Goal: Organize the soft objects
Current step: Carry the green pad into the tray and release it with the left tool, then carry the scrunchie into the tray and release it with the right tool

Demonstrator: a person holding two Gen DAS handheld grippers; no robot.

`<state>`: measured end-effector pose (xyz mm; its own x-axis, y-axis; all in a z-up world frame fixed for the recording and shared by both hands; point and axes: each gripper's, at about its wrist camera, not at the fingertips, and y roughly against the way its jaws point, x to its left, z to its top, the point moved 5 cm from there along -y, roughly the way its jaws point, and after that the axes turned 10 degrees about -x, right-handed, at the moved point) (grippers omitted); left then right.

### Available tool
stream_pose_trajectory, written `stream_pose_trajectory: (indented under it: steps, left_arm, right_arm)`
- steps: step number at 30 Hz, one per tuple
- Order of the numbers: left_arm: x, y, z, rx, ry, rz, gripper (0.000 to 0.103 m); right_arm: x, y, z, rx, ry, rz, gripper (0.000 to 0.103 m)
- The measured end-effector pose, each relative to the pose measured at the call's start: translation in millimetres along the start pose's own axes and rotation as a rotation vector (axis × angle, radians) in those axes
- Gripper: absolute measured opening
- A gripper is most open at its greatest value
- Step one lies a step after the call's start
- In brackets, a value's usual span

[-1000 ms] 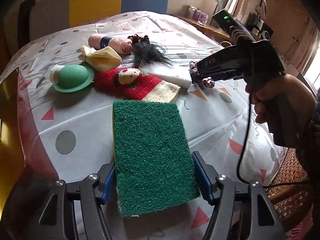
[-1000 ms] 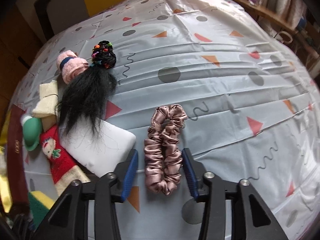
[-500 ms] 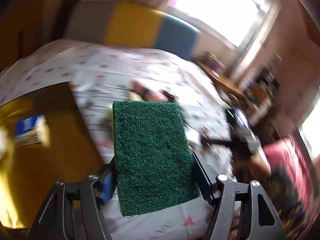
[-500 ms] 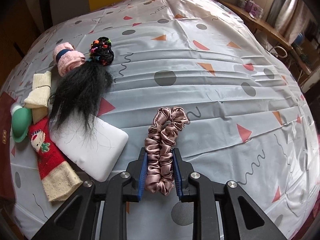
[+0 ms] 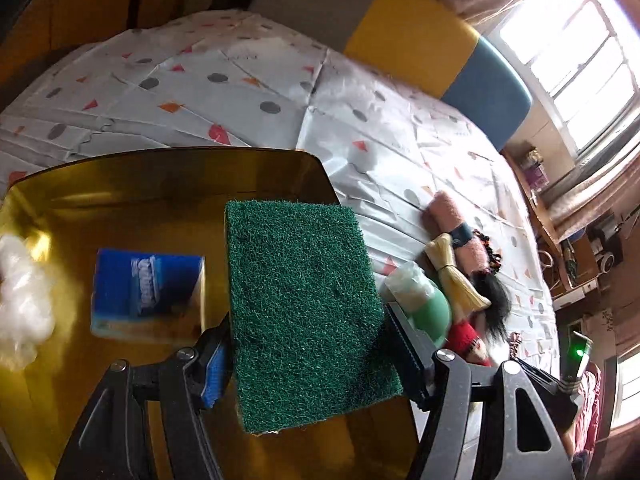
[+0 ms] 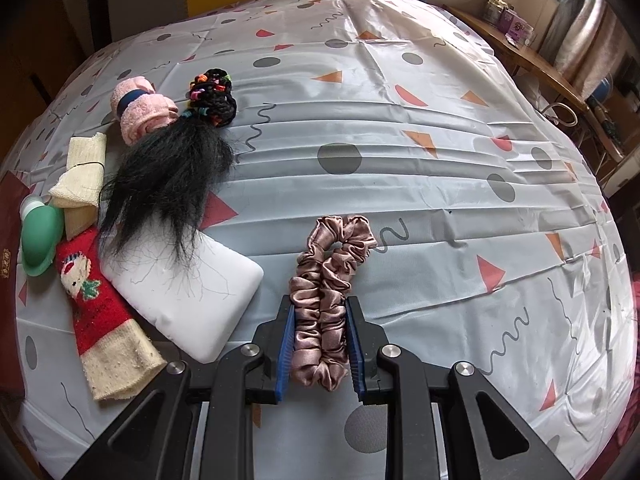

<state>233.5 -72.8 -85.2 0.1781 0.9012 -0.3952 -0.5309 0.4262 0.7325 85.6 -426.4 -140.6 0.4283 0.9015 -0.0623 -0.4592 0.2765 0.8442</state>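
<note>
My left gripper [image 5: 308, 344] is shut on a green scouring sponge [image 5: 304, 300] and holds it above a shiny gold tray [image 5: 140, 188]. On the tray lie a blue tissue pack [image 5: 148, 292] and a white fluffy wad [image 5: 20, 300]. In the right wrist view my right gripper [image 6: 320, 340] is shut on a pink satin scrunchie [image 6: 328, 280], whose far loop rests on the patterned tablecloth [image 6: 400, 120]. Left of it lie a white foam pad [image 6: 188, 292], a red sock [image 6: 92, 292], a black hairpiece [image 6: 168, 176], a pink rolled towel [image 6: 140, 114], a cream cloth [image 6: 82, 172] and a green squeeze bottle [image 6: 38, 240].
A cluster of black hair ties [image 6: 214, 96] sits at the top of the hairpiece. A yellow and blue chair back [image 5: 440, 52] stands behind the table. A wooden shelf with small jars [image 6: 516, 28] runs along the far right.
My left gripper swung left with the sponge, from over the tablecloth to above the gold tray. The right gripper's jaws closed on the scrunchie and stayed in place.
</note>
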Motion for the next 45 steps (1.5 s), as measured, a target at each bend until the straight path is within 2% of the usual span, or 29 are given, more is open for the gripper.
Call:
stream_pose_trajectory:
  steps: [1, 5, 8, 15, 19, 22, 28, 34, 45]
  left_arm:
    - [2.9, -5.9, 2.4, -0.002, 0.001, 0.037, 0.069]
    - [11.2, -20.2, 10.6, 0.012, 0.022, 0.071, 0.072]
    - [11.5, -24.3, 12.5, 0.029, 0.054, 0.021, 0.082]
    - [15.6, 1.3, 6.1, -0.021, 0.045, 0.079, 0.083]
    - [8.8, 40.6, -16.3, -0.079, -0.035, 0.137, 0.083]
    - [3.1, 66.7, -36.8, -0.136, -0.087, 0.152, 0.083]
    - [-0.4, 100.0, -70.5, -0.217, -0.177, 0.211, 0.083]
    - [-3.7, 108.0, -92.8, -0.225, -0.237, 0.246, 0.083]
    - [2.2, 111.9, -105.6, -0.222, -0.234, 0.261, 0.083]
  right_arm:
    - [0.0, 0.1, 0.3, 0.000, 0.000, 0.001, 0.025]
    - [-0.3, 0.2, 0.1, -0.002, 0.007, 0.004, 0.026]
    - [0.5, 0.4, 0.3, -0.004, 0.015, 0.002, 0.027]
    - [1.1, 1.2, -0.6, -0.006, 0.019, -0.001, 0.027]
    - [1.4, 1.2, -0.3, -0.007, 0.024, -0.003, 0.027]
    - [1.0, 1.6, 0.5, -0.009, 0.026, -0.004, 0.026]
    - [1.1, 3.3, -0.2, -0.011, 0.031, -0.010, 0.024]
    - [1.8, 3.6, 0.3, -0.013, 0.038, -0.013, 0.024]
    - [0.0, 4.2, 0.9, -0.015, 0.020, -0.002, 0.024]
